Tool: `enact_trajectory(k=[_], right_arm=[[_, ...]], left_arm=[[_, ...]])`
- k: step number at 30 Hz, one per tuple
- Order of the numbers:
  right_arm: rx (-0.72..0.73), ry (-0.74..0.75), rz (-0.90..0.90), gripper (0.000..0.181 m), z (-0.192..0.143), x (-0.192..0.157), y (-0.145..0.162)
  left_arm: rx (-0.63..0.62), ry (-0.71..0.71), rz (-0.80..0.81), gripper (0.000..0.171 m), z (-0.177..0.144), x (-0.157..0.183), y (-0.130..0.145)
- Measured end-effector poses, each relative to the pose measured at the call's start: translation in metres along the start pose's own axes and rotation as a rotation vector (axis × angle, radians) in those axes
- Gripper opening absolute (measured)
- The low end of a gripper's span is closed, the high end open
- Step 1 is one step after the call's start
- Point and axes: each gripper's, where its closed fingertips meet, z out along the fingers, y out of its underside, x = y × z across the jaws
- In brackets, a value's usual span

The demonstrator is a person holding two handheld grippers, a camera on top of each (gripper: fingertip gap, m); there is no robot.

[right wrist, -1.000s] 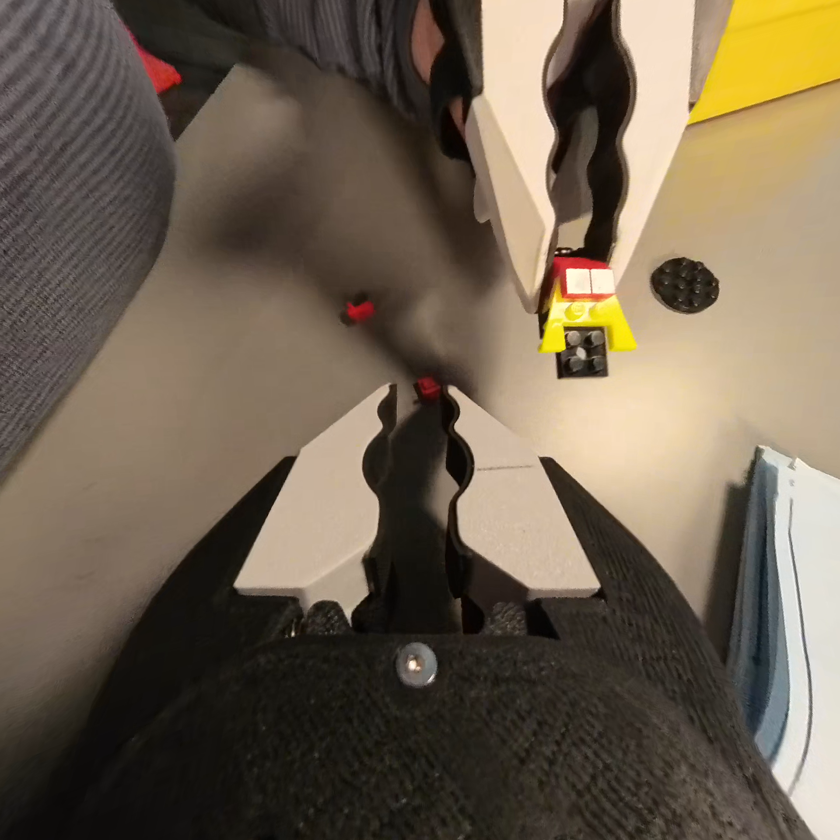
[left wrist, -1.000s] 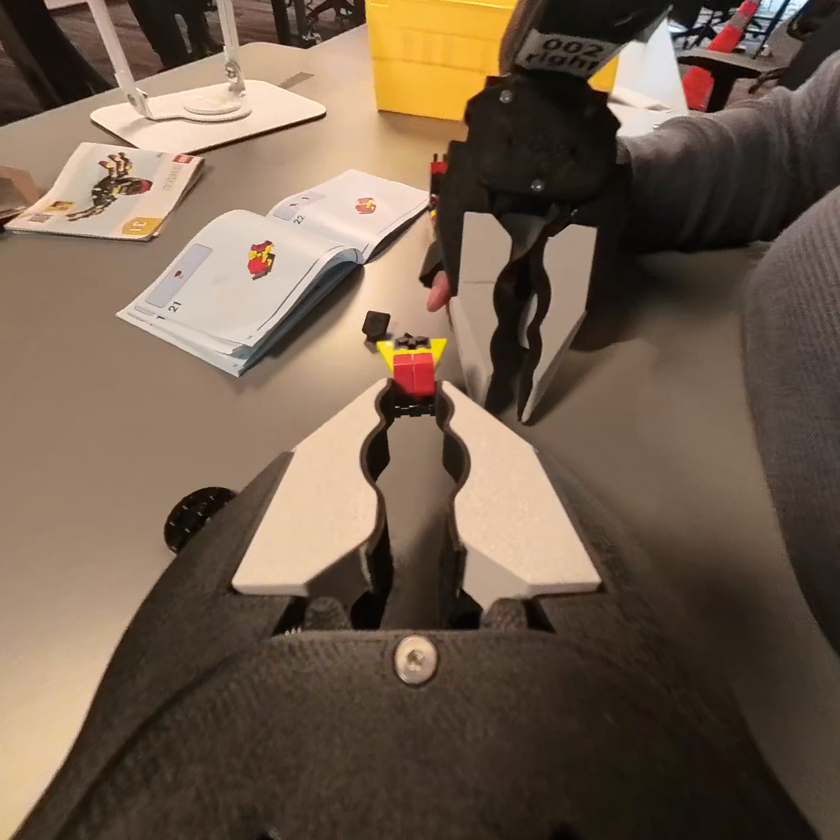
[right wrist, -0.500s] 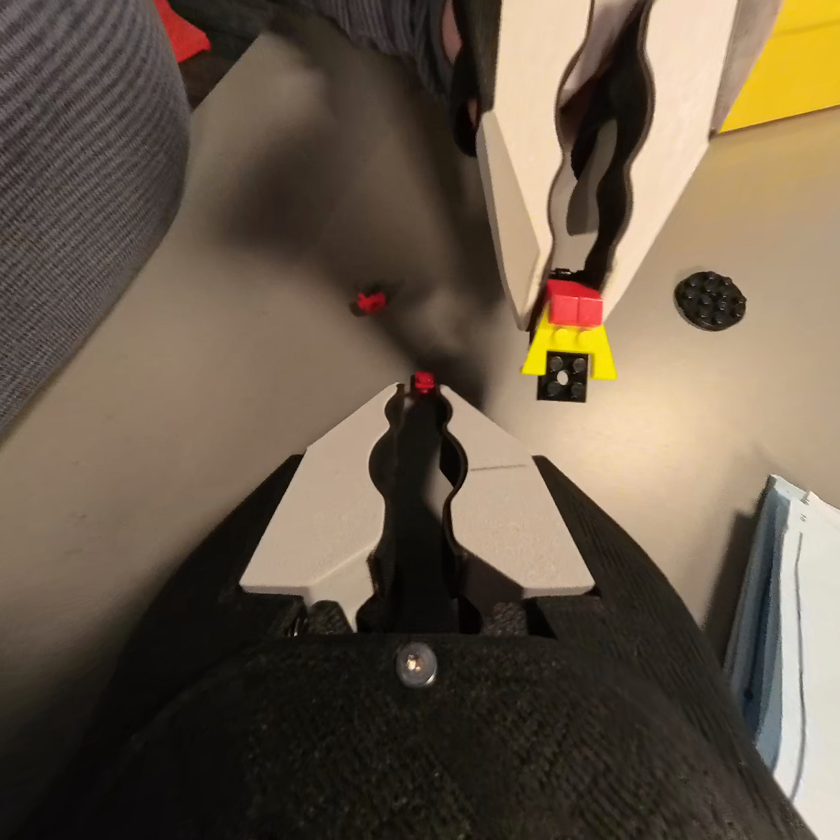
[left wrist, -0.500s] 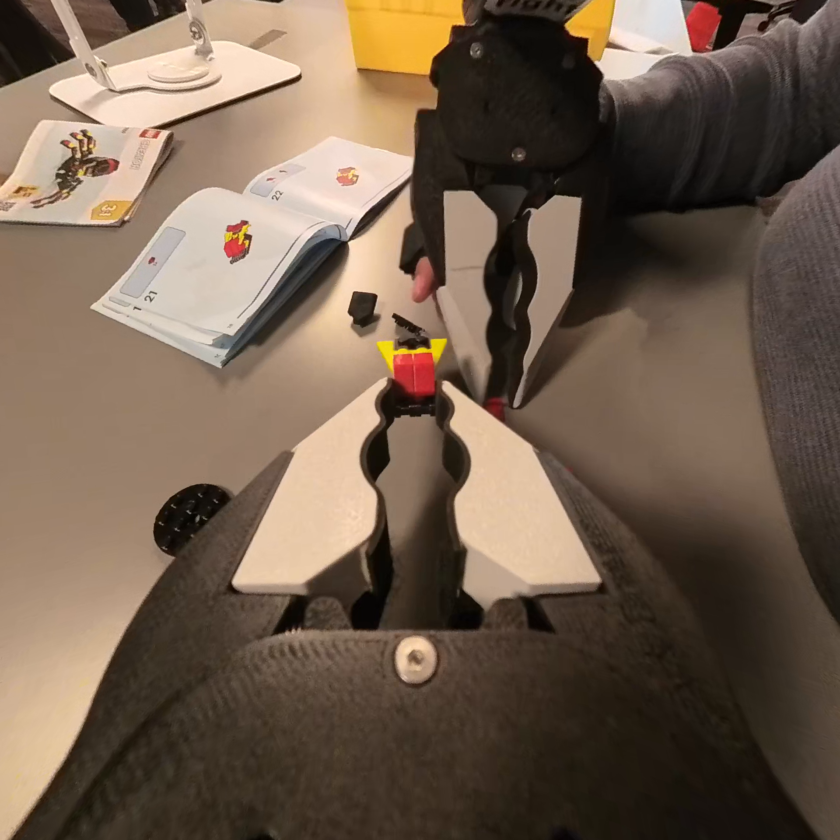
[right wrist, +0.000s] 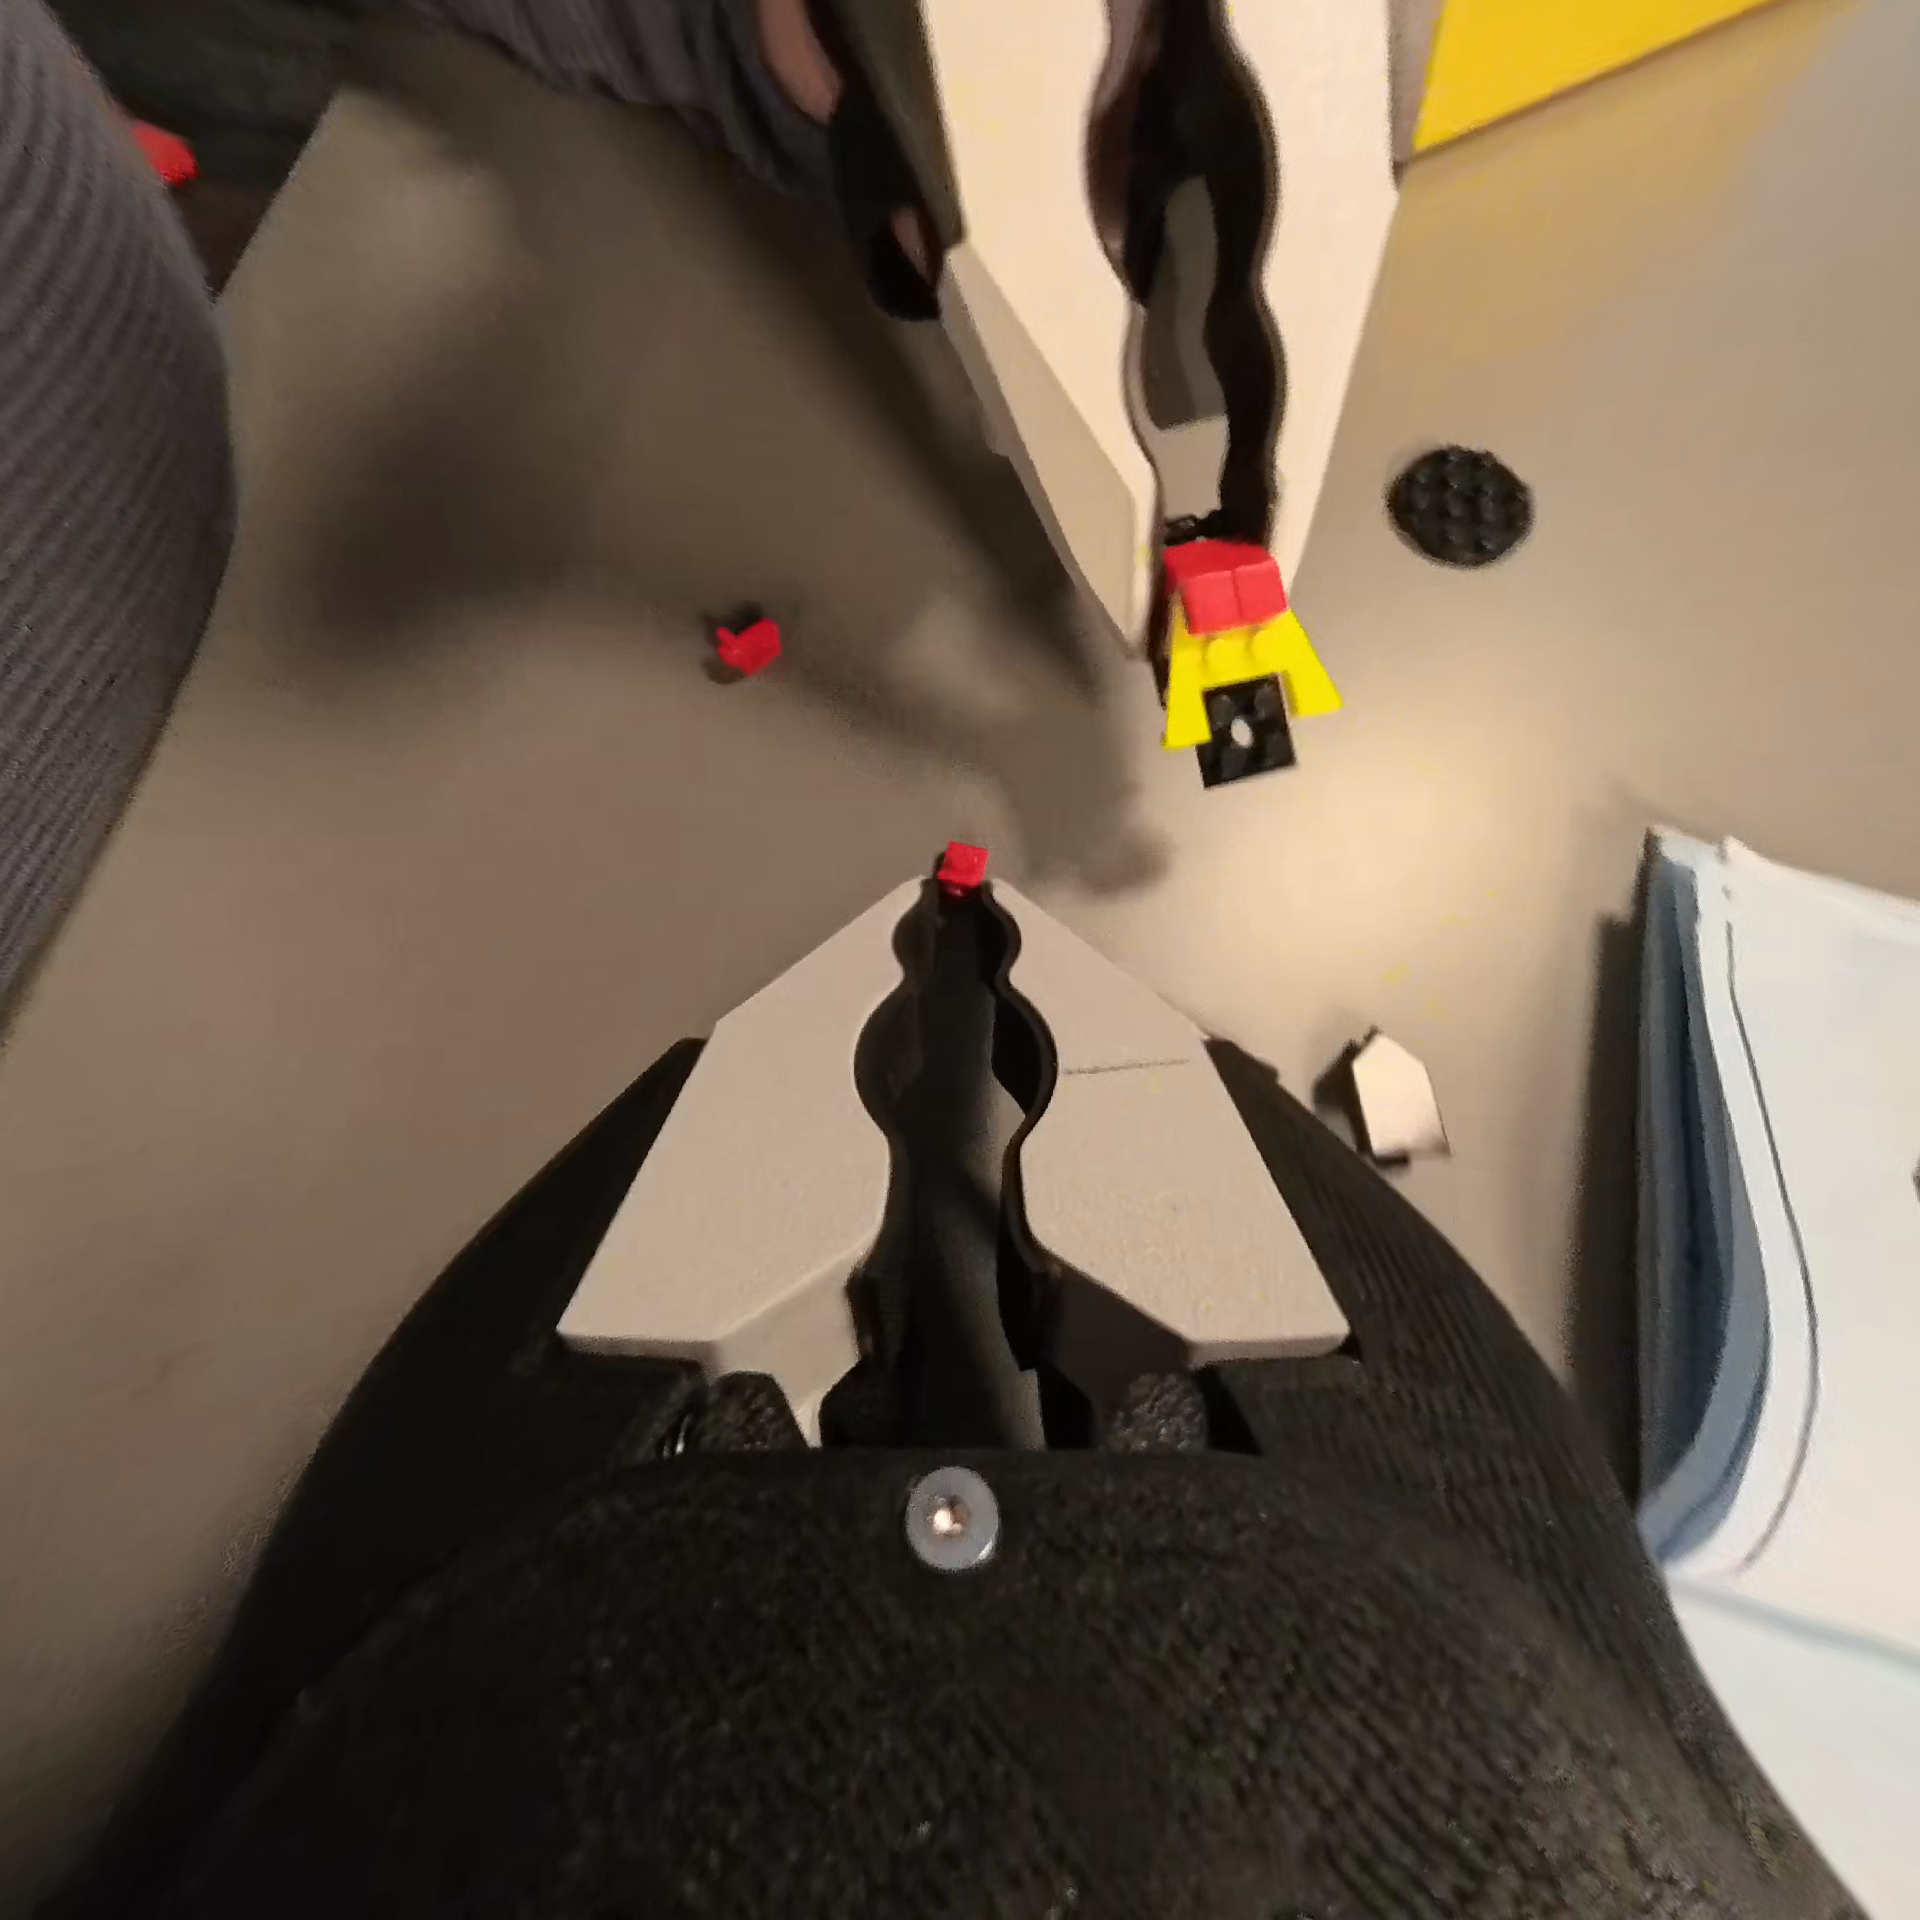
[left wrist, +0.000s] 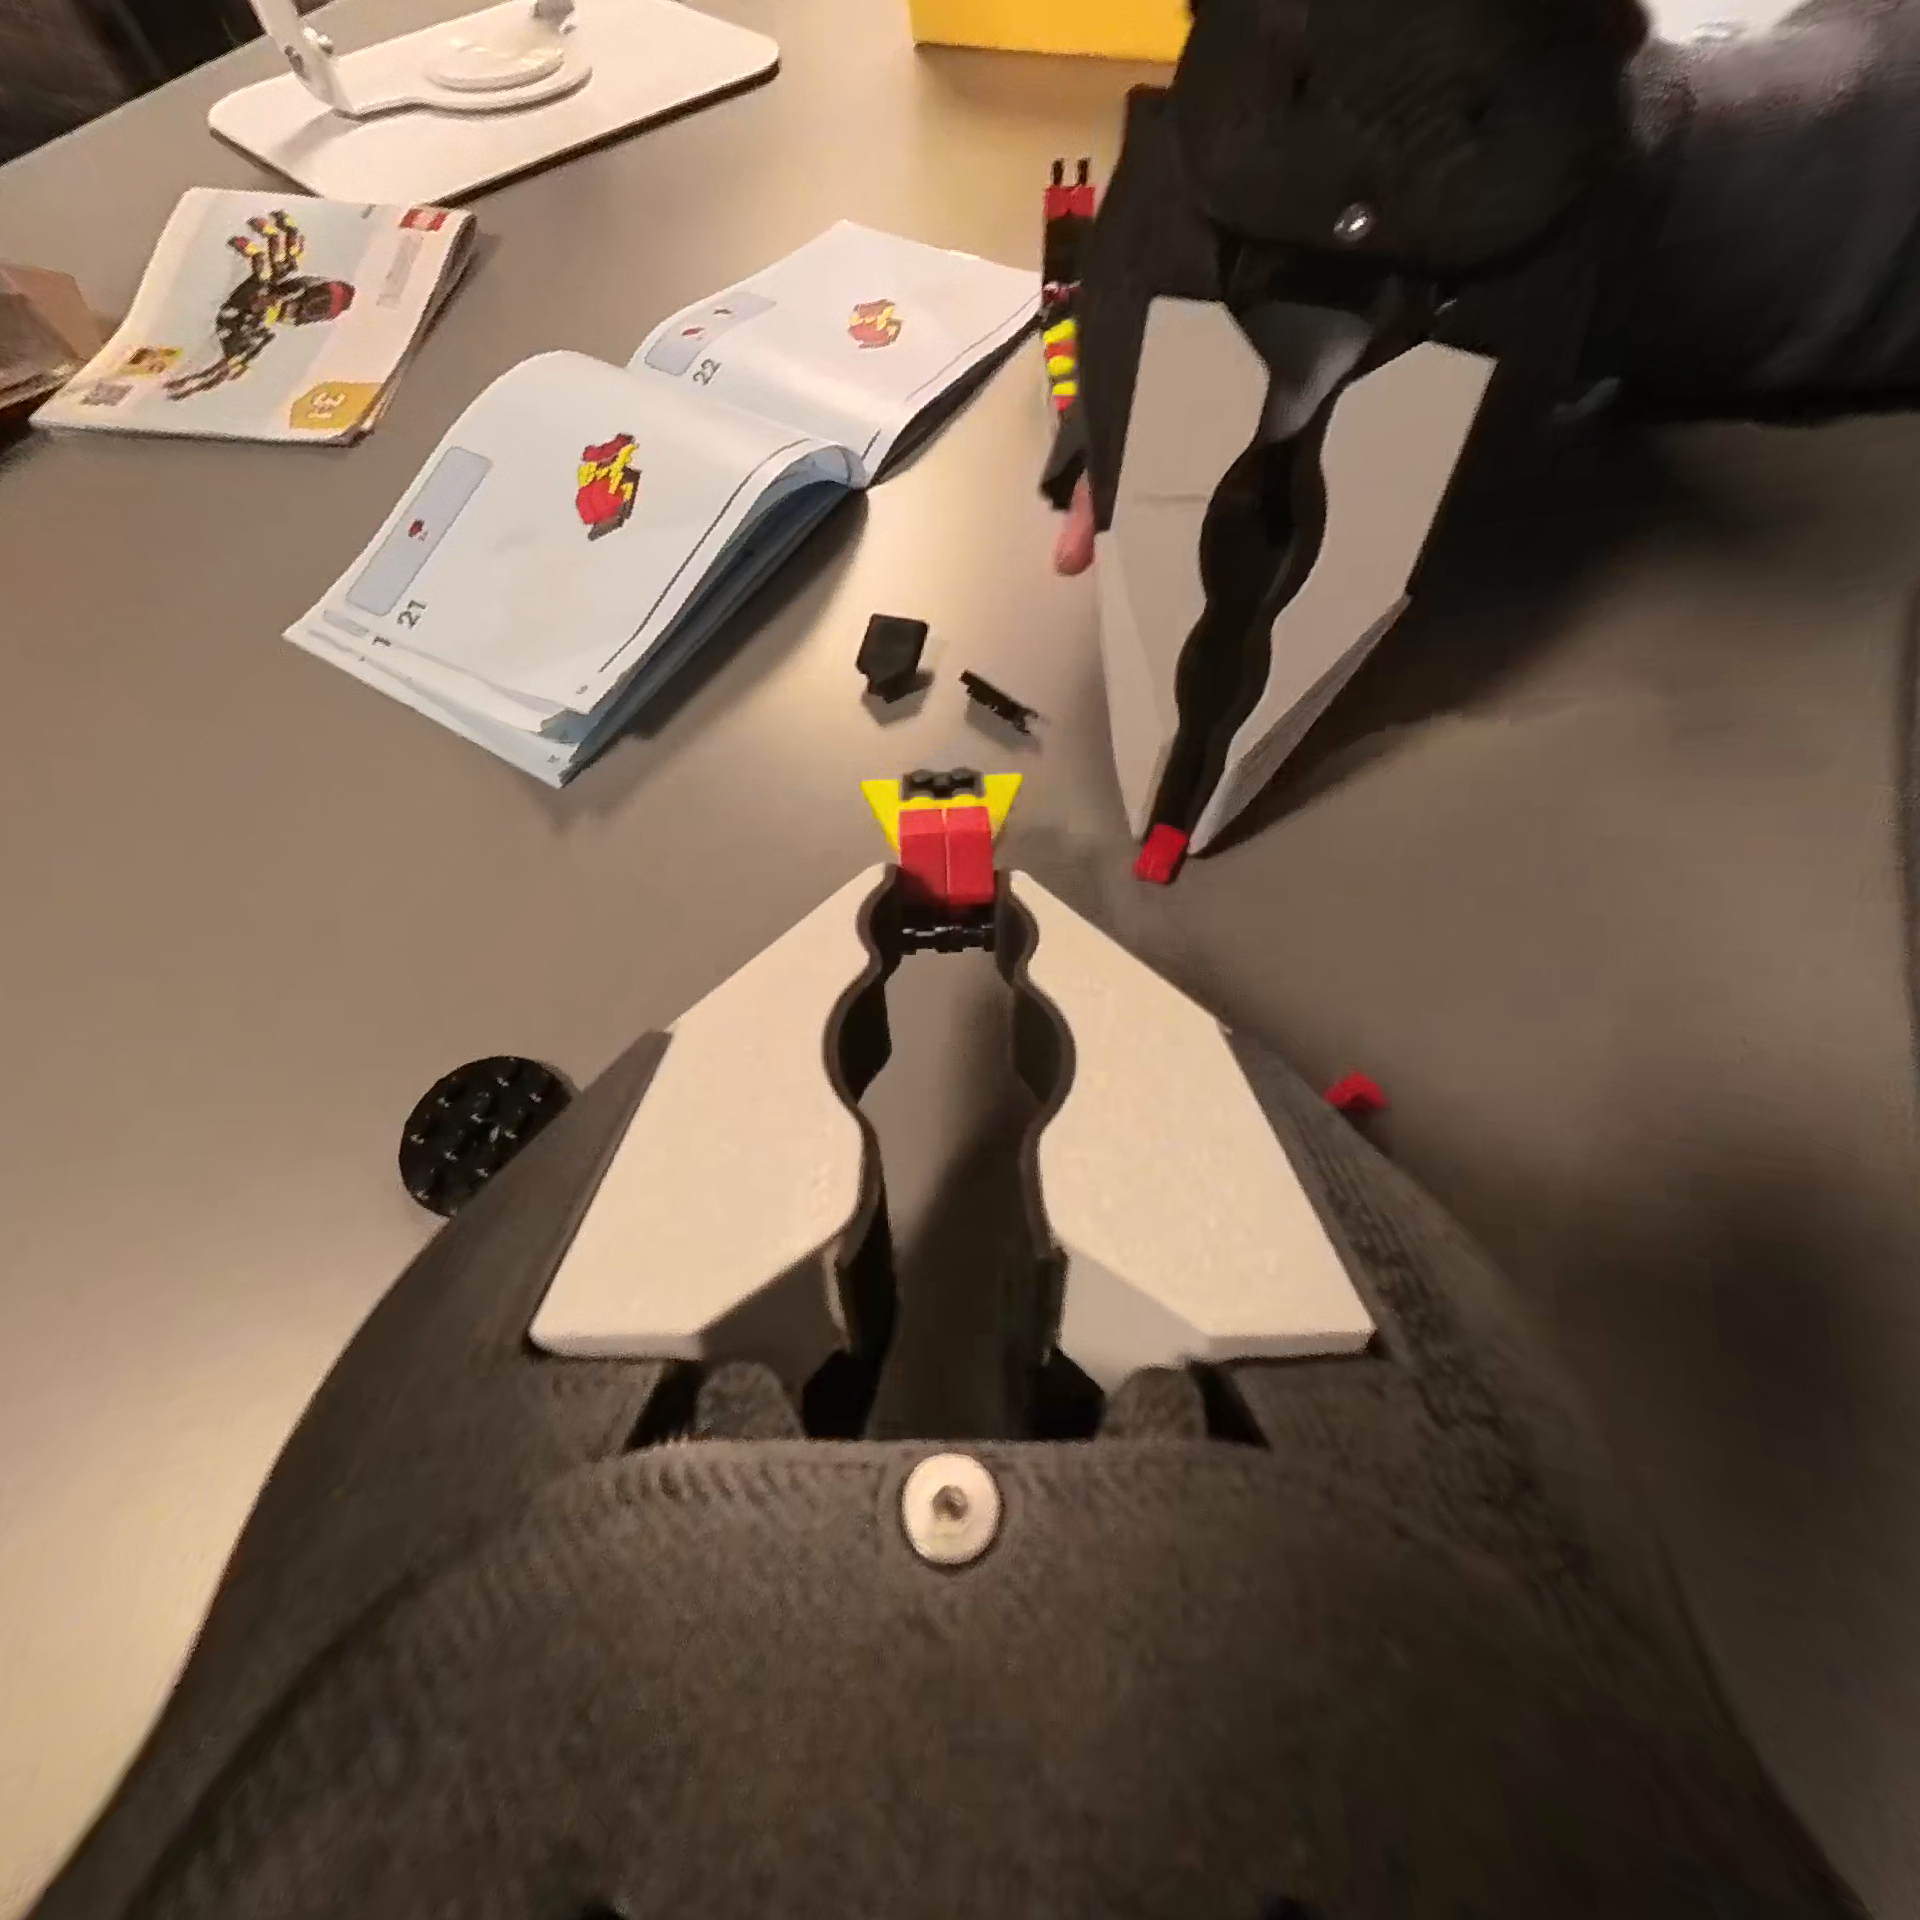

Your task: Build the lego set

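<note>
The left gripper point(left wrist: 943, 894) has its jaws closed on the red and yellow lego model point(left wrist: 943, 847), held above the worktop point(left wrist: 312, 883). The right gripper point(right wrist: 961, 883) pinches a tiny red brick point(right wrist: 962, 865). I think the brick goes on next: line it up first, then press gently.

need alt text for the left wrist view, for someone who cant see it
The left gripper is shut on a small red, yellow and black lego assembly above a grey table, while the right gripper pinches a tiny red piece just beside it. An open instruction booklet and loose black pieces lie beyond.
</note>
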Motion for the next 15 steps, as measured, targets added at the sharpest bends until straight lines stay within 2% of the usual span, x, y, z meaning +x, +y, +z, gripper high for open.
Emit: enact_trajectory(k=[7, 15], right_arm=[[0.006, 0.269, 0.138, 0.005, -0.022, 0.025, 0.013], [0.246, 0.402, 0.382, 0.005, -0.041, 0.039, -0.012]], left_arm=[[-0.054, -0.073, -0.024, 0.016, 0.006, -0.003, 0.006], [-0.019, -0.105, -0.14, 0.016, 0.02, 0.012, -0.007]])
